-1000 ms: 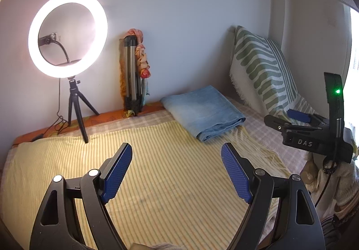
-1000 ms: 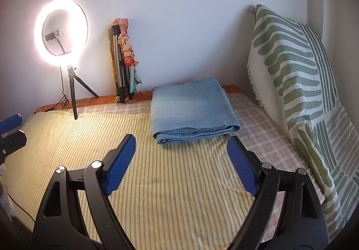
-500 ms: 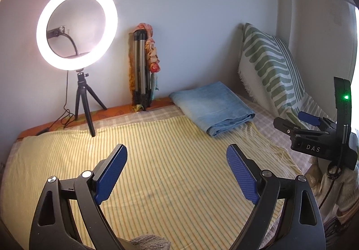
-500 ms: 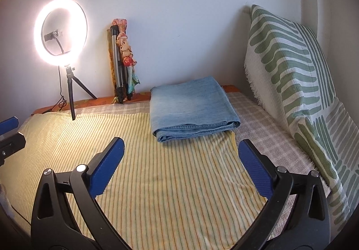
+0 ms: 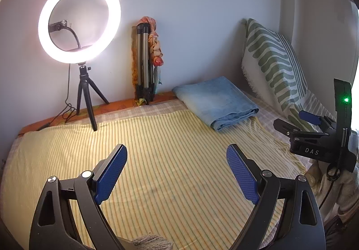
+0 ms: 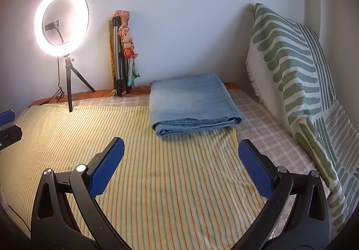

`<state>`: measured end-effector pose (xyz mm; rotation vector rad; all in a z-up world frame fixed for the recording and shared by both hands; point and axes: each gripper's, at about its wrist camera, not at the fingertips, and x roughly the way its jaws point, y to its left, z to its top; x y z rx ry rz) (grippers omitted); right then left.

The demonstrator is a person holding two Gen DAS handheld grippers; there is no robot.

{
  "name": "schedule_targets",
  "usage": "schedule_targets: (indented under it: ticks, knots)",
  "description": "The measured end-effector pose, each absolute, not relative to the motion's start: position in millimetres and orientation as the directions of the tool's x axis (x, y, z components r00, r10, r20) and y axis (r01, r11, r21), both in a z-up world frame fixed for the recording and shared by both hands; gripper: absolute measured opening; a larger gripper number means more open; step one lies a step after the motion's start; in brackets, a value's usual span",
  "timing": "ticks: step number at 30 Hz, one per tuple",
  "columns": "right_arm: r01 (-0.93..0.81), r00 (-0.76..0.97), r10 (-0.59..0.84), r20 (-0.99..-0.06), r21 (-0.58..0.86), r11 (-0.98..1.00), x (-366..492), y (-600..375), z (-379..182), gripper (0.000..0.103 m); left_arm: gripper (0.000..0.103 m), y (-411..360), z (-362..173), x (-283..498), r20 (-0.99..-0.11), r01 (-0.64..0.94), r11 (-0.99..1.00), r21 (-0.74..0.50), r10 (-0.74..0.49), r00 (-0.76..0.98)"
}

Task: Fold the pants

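Left gripper (image 5: 176, 173) spread wide, blue pads (image 5: 111, 173) bare, nothing between them, hanging above the striped yellow sheet (image 5: 168, 149). Right gripper (image 6: 179, 164) likewise splayed wide and empty — its body also shows at the right edge of the left wrist view, green light lit.

Pants (image 6: 193, 104): blue denim, already folded into a flat rectangle, lying well ahead of both grippers at the far end of the bed, apart from either tool. Near edge rests on the yellow sheet, the rest on a checked cover (image 6: 264, 124).

Room: pale wall, lit ring light (image 5: 78, 20) on a small tripod, a folded tripod (image 5: 143, 64) draped with cloth, green-patterned pillow (image 6: 291, 66) propped at right.
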<state>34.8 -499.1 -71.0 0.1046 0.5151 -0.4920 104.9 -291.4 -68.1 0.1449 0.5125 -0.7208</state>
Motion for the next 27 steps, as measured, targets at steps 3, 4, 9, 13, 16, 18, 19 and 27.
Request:
schedule_targets:
  ticks: [3, 4, 9, 13, 16, 18, 19, 27]
  knots:
    - [0.474, 0.757, -0.425, -0.497, -0.031, 0.880, 35.2, -498.5, -71.4, 0.103, 0.090, -291.1, -68.3, 103.5, -0.495, 0.665, 0.746, -0.041, -0.593, 0.635]
    - [0.475, 0.757, -0.425, -0.497, -0.029, 0.880, 35.4, -498.5, -71.4, 0.103, 0.090, -291.1, -68.4, 103.3, -0.496, 0.665, 0.746, -0.041, -0.593, 0.634]
    - [0.477, 0.755, -0.425, -0.499, -0.026, 0.878, 36.0, -498.1, -72.5, 0.103, 0.090, -290.1, -68.2, 104.4, -0.502, 0.665, 0.745, -0.053, -0.596, 0.627]
    - [0.476, 0.755, -0.426, -0.498, -0.031, 0.879, 36.6, -497.8, -73.3, 0.103, 0.090, -289.5, -68.9, 105.4, -0.503, 0.665, 0.745, -0.046, -0.593, 0.629]
    - [0.475, 0.755, -0.424, -0.501, -0.028, 0.880, 37.5, -498.8, -74.1, 0.103, 0.090, -289.3, -69.8, 105.4, -0.507, 0.666, 0.744, -0.046, -0.592, 0.626]
    - [0.472, 0.755, -0.421, -0.503, -0.029, 0.881, 37.4, -498.9, -74.3, 0.103, 0.090, -288.9, -70.5, 105.4, -0.508, 0.666, 0.744, -0.046, -0.591, 0.626]
    - [0.470, 0.755, -0.419, -0.504, -0.030, 0.882, 38.0, -499.4, -74.7, 0.103, 0.090, -288.8, -70.7, 105.4, -0.509, 0.667, 0.744, -0.046, -0.592, 0.626]
    - [0.456, 0.757, -0.410, -0.509, -0.037, 0.889, 40.2, -496.7, -76.4, 0.103, 0.090, -289.3, -71.3, 105.9, -0.509, 0.669, 0.742, -0.045, -0.594, 0.623]
